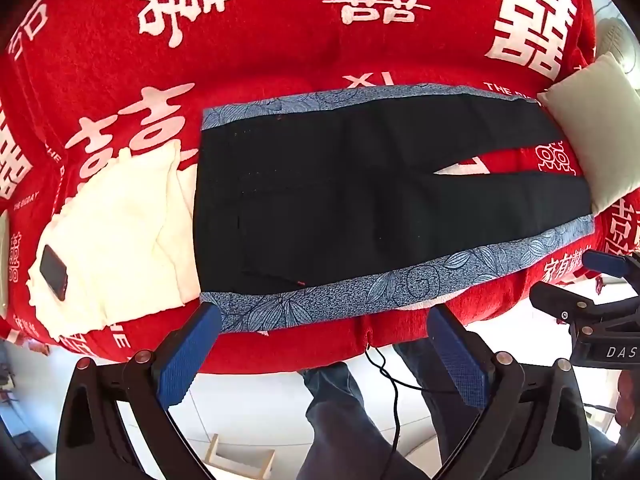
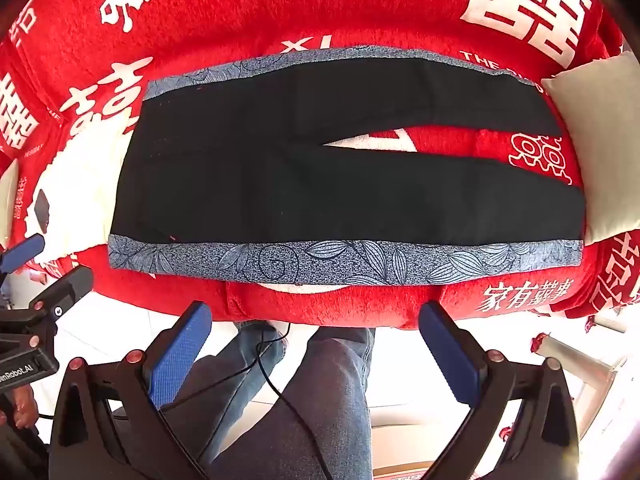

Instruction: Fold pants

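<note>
Already spread flat on red bedcover (image 1: 280, 52): black pants (image 1: 320, 200) with blue leaf-print side stripes, waist left, legs splayed toward white pillow (image 1: 592, 132), ready for folding lengthwise. Hovering over near edge, left gripper (image 1: 320, 356) and right gripper (image 2: 316, 354), both released wide, grasping nothing. Beside waist, cream cloth (image 1: 120, 240) bearing phone (image 1: 54, 272).
</note>
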`<state>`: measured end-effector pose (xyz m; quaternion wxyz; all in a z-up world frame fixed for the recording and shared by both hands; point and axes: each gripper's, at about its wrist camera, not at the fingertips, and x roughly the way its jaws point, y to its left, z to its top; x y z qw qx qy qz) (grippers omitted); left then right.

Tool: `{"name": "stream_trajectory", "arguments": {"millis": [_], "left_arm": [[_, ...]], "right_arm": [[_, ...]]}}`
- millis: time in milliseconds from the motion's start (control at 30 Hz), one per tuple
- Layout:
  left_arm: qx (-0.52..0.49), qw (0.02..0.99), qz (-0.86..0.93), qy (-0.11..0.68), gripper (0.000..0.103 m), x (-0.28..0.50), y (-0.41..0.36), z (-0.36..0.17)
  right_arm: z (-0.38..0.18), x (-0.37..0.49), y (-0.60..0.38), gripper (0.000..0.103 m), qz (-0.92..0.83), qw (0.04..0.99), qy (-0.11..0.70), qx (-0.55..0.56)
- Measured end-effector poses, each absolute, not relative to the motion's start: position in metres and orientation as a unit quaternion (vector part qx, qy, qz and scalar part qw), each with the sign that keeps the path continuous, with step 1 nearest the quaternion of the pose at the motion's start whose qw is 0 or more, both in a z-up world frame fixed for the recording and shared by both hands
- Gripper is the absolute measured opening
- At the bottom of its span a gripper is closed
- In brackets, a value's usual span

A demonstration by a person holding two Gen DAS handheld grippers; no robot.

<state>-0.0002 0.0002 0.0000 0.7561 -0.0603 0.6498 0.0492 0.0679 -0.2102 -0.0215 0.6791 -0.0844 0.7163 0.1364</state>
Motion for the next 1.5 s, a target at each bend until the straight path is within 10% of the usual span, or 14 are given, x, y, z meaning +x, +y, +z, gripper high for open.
{"name": "stream_trajectory", "arguments": {"millis": [1500], "left_arm": [[-0.116,0.713,0.166,0.672,0.103,0.024,-0.003,-0.047]], "right_arm": [[-0.078,0.094,-0.234,0.103,0.194,0.627,0.75,-0.08]]}}
